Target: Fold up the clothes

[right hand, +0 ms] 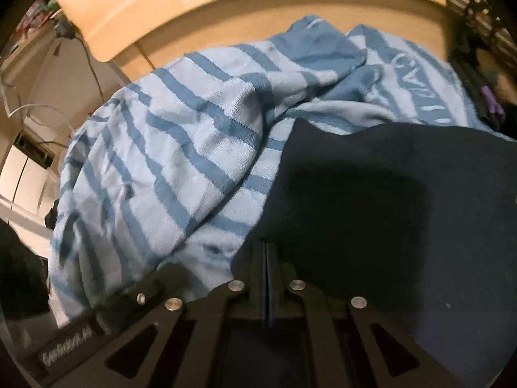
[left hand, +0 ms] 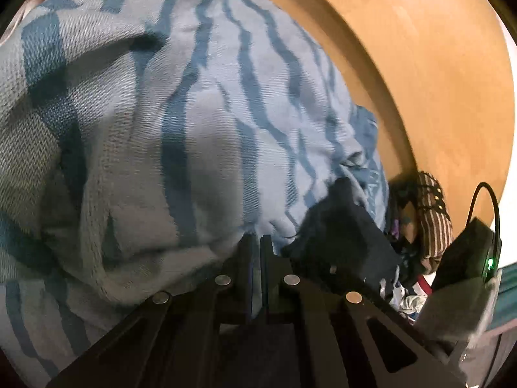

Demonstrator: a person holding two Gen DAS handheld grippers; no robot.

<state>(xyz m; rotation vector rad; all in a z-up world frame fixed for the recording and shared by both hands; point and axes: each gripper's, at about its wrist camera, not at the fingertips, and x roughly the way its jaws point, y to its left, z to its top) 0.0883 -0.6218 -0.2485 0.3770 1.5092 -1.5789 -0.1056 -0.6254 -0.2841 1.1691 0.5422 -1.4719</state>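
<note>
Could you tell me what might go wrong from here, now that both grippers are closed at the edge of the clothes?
1. The right gripper is shut at the dark navy garment, which overlaps the blue striped garment; lifting may drag both.
2. The left gripper is shut at the striped fabric's bunched edge, so it could pinch several layers.
3. The cloth pile beside it might snag.

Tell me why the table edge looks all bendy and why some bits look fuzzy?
In both wrist views the fisheye lens bends the tan wooden table into a curve. In the right wrist view the blue-and-white striped cloth smears with blur at its left edge, and the dark navy cloth sits in deep shadow. In the left wrist view the stripes look soft close up.
</note>
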